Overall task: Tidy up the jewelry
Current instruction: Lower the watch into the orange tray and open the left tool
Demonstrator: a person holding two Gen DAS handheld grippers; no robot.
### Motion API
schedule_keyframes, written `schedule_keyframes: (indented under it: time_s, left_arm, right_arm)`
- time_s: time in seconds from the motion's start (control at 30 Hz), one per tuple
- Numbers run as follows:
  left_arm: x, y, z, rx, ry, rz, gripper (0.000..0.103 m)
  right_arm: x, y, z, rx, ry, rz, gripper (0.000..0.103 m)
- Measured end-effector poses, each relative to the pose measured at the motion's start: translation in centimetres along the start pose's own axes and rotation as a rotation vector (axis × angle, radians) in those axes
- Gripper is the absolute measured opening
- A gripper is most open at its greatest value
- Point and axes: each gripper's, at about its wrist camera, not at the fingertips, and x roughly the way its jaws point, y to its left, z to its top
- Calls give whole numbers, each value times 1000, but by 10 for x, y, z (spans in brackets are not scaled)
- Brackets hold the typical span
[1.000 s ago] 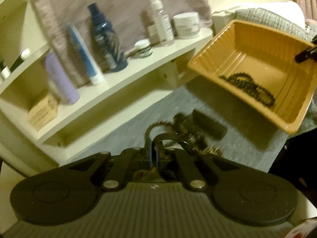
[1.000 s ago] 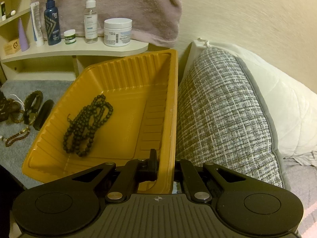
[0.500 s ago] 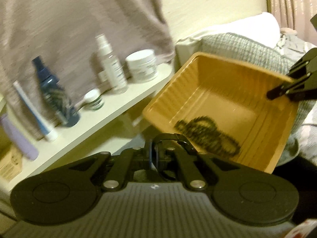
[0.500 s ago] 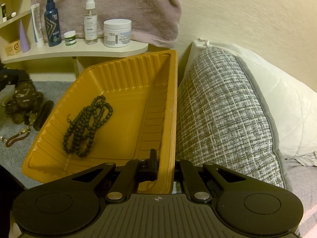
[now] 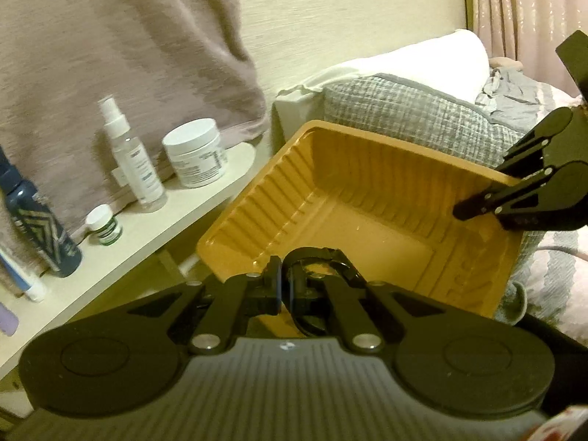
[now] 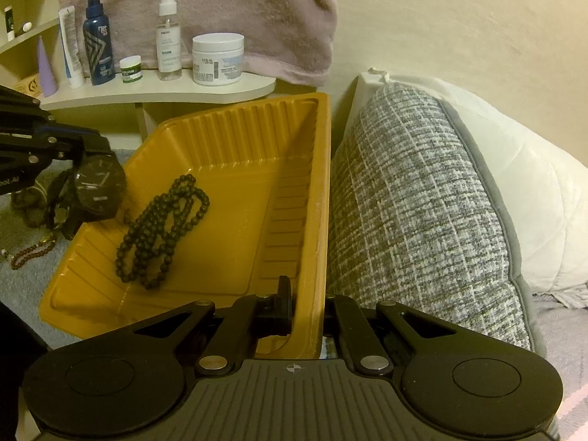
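Observation:
A yellow ribbed plastic tray (image 6: 239, 139) is held tilted beside a pillow. My right gripper (image 6: 294, 305) is shut on its near right rim and also shows in the left wrist view (image 5: 474, 207). A black bead necklace (image 6: 161, 231) lies inside the tray (image 5: 367, 191). My left gripper (image 5: 284, 283) is shut on the strap of a black wristwatch (image 5: 316, 257). In the right wrist view the left gripper (image 6: 79, 152) holds the watch (image 6: 99, 187) hanging at the tray's left edge. More jewelry lies on the grey surface, including a brown bead bracelet (image 6: 31, 251).
A cream shelf (image 6: 154, 92) behind the tray carries a white jar (image 6: 217, 58), a spray bottle (image 6: 169, 36), a dark blue bottle (image 6: 97, 44) and small tubes. A mauve towel (image 6: 257, 11) hangs above. A grey woven pillow (image 6: 411, 213) and white pillow (image 6: 514, 191) press against the tray's right.
My left gripper has carried the watch up from the grey surface and rightward to the tray's left edge. The right gripper and the tray have stayed put.

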Motion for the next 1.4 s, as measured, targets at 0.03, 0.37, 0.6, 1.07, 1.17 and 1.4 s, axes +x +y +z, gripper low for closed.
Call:
schedule_keyframes:
  time_s: [0.03, 0.37, 0.6, 1.07, 1.17, 1.4]
  left_arm:
    - [1, -2, 0, 2, 2, -5, 3]
    - [20, -18, -3, 13, 48, -54, 4]
    - [28, -23, -9, 10, 74, -75, 7]
    - [7, 1, -20, -61, 58, 6, 20]
    - [-6, 15, -32, -92, 63, 49, 25]
    - [-42, 59, -77, -207, 88, 220, 35]
  right_arm:
    - [0, -1, 0, 0, 0, 0, 4]
    - [1, 0, -1, 5, 1, -1, 4]
    - [2, -1, -1, 5, 1, -1, 4]
    - [3, -1, -1, 4, 3, 0, 4]
    - [3, -1, -1, 4, 2, 0, 4]
    - [3, -1, -2, 4, 4, 1, 4]
